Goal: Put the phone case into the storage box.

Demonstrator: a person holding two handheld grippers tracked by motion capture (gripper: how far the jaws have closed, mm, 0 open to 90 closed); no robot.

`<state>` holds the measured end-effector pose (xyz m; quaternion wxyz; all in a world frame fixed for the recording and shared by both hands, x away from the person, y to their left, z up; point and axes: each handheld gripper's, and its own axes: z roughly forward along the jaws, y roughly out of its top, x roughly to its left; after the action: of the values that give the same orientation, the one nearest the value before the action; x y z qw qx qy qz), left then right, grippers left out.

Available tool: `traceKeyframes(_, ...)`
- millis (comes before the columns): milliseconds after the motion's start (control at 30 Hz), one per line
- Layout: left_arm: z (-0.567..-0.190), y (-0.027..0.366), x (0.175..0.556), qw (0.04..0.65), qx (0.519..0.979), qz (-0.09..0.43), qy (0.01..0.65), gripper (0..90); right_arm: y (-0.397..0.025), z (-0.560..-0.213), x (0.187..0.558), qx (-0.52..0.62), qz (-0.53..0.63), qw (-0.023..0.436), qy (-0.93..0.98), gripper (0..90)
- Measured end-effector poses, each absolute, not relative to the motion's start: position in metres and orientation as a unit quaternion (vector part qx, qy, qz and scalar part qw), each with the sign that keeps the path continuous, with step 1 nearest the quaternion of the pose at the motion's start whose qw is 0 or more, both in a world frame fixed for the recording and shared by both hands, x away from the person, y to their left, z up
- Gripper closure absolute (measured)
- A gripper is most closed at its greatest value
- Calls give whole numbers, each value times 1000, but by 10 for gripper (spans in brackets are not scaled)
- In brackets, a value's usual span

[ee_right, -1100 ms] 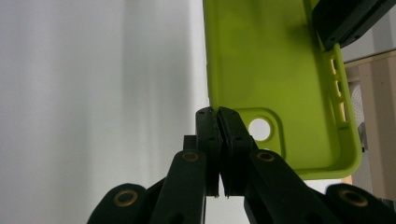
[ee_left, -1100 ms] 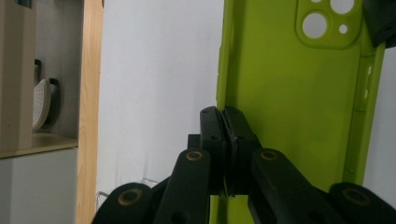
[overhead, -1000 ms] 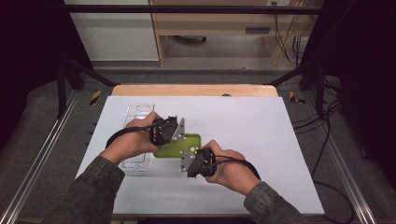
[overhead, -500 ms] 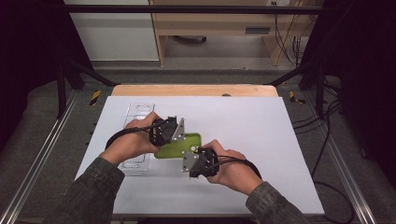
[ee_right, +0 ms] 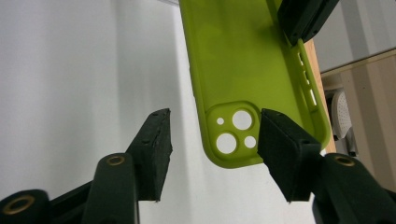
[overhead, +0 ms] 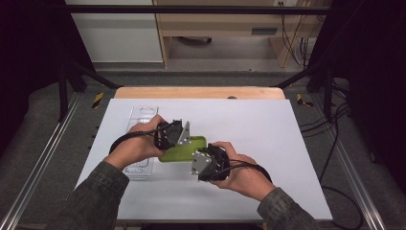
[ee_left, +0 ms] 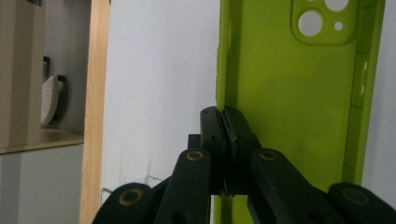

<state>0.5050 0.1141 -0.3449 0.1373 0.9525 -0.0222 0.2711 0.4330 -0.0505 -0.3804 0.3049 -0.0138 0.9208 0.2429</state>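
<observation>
High view: we saw the green phone case [overhead: 179, 149] lying on the white table [overhead: 268, 129], just right of a clear plastic tray [overhead: 140, 117], between both grippers.

Left gripper view: left gripper [ee_left: 223, 122] was clamped on the case's [ee_left: 299, 98] side wall.

Right gripper view: right gripper [ee_right: 212, 135] was spread wide, its jaws either side of the case's [ee_right: 233, 56] camera-cutout end, not gripping it.

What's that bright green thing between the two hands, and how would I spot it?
Look at the white table, at its middle between the two hands. There lies a lime-green phone case, open side up, with round camera holes at one end. The left claw pinches its side wall; the clear tray further left is colourless.
</observation>
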Motion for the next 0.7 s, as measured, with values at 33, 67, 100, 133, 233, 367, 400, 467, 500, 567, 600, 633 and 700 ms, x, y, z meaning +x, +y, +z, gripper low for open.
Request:
traceKeyframes(33, -345, 115, 505, 138, 952, 271, -21, 873, -51, -380, 433, -10, 243, 305, 921, 399)
traceKeyframes(67, -345, 115, 505, 137, 953, 270, -21, 873, -52, -380, 434, -3, 244, 305, 921, 367)
traceKeyframes(100, -346, 116, 506, 139, 952, 272, -21, 873, -53, -380, 434, 0, 243, 306, 920, 342)
traceKeyframes(133, -346, 116, 506, 139, 952, 274, -20, 873, -54, -380, 434, 3, 246, 310, 919, 318)
traceKeyframes(233, -347, 118, 506, 140, 951, 277, -17, 873, -59, -379, 434, 11, 251, 315, 915, 261)
traceKeyframes(367, -347, 121, 505, 134, 948, 290, -15, 873, -69, -379, 435, 26, 253, 320, 913, 191)
traceKeyframes(400, -347, 121, 504, 135, 946, 293, -15, 873, -72, -379, 435, 30, 254, 321, 912, 178)
traceKeyframes(467, -346, 122, 503, 140, 944, 297, -13, 873, -77, -379, 435, 33, 260, 315, 912, 158)
traceKeyframes(500, -346, 123, 502, 142, 943, 300, -12, 873, -80, -379, 435, 35, 261, 315, 912, 145)
traceKeyframes(567, -344, 123, 501, 146, 941, 304, -11, 873, -84, -379, 435, 38, 262, 316, 911, 132)
traceKeyframes(600, -343, 124, 500, 151, 939, 308, -9, 874, -86, -379, 435, 39, 261, 318, 911, 121)
traceKeyframes(633, -343, 124, 500, 152, 939, 308, -9, 873, -88, -379, 435, 41, 259, 318, 911, 113)
traceKeyframes(700, -341, 124, 499, 158, 937, 312, -9, 873, -92, -379, 436, 42, 260, 320, 910, 99)
